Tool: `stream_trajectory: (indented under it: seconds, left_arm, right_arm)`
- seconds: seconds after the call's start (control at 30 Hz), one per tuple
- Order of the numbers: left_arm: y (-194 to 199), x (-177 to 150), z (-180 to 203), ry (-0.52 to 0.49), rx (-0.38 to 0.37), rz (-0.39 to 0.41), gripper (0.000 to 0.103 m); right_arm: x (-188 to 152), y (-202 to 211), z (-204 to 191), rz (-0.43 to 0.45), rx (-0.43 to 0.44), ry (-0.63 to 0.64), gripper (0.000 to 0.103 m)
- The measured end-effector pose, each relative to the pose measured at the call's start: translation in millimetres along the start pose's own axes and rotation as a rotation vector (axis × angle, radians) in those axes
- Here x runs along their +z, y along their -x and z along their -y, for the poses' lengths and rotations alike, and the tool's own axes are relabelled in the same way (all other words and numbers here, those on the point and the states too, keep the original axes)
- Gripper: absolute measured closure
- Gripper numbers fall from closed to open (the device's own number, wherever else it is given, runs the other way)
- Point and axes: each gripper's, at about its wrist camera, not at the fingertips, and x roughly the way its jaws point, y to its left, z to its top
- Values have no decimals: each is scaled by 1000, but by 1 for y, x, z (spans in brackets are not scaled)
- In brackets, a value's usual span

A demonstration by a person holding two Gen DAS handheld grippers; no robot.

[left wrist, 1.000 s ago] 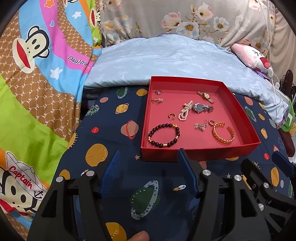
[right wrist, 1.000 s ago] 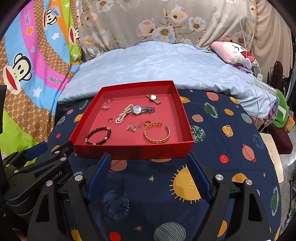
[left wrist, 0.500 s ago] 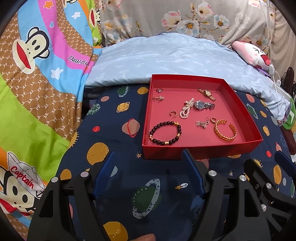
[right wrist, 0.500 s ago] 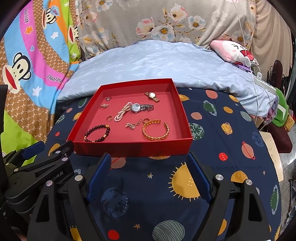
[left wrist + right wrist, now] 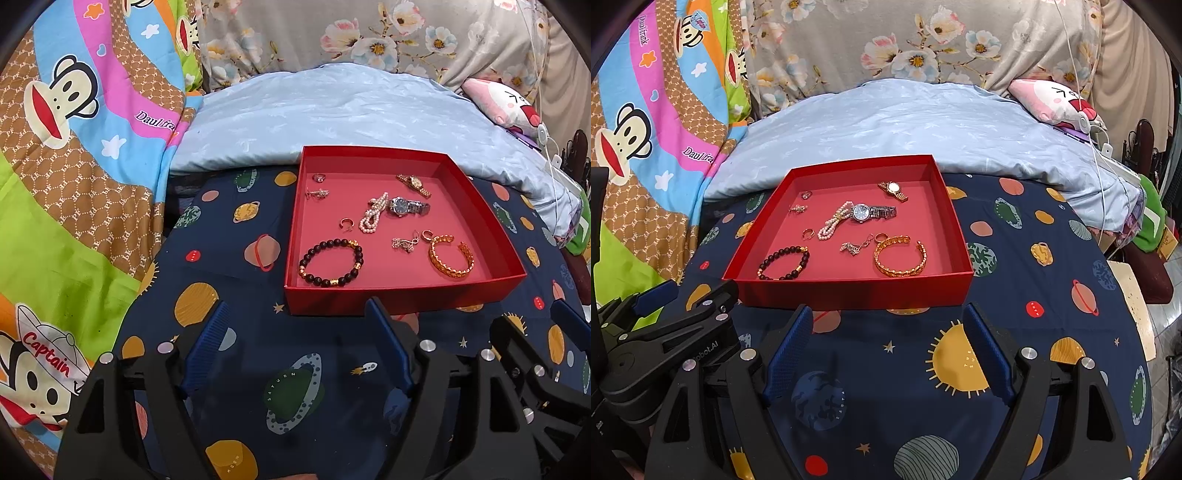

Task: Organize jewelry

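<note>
A red tray (image 5: 406,295) (image 5: 849,293) sits on a navy planet-print cloth. In it lie a dark bead bracelet (image 5: 331,262) (image 5: 783,263), a gold cuff bangle (image 5: 451,255) (image 5: 900,257), a silver watch (image 5: 408,206) (image 5: 873,212), a gold watch (image 5: 413,183) (image 5: 893,189), a pearl bracelet (image 5: 373,217) (image 5: 834,220), and small rings and earrings. My left gripper (image 5: 297,343) and right gripper (image 5: 886,347) are open and empty, side by side just short of the tray's near wall.
A pale blue pillow (image 5: 332,118) lies behind the tray. A cartoon monkey quilt (image 5: 74,166) is on the left. A pink plush (image 5: 1052,99) and white cables (image 5: 1093,147) lie at the right. The table edge (image 5: 1137,314) drops off at the right.
Both grippers have drawn back slightly from the tray and stayed open. The jewelry has not moved.
</note>
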Motion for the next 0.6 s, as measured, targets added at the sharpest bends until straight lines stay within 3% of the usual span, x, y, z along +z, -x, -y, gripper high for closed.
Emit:
stream_trajectory:
  seconds: [0.6]
  left_arm:
    - [2, 1, 1, -7, 7, -1, 29]
  right_arm:
    - [0, 0, 1, 2, -1, -4, 21]
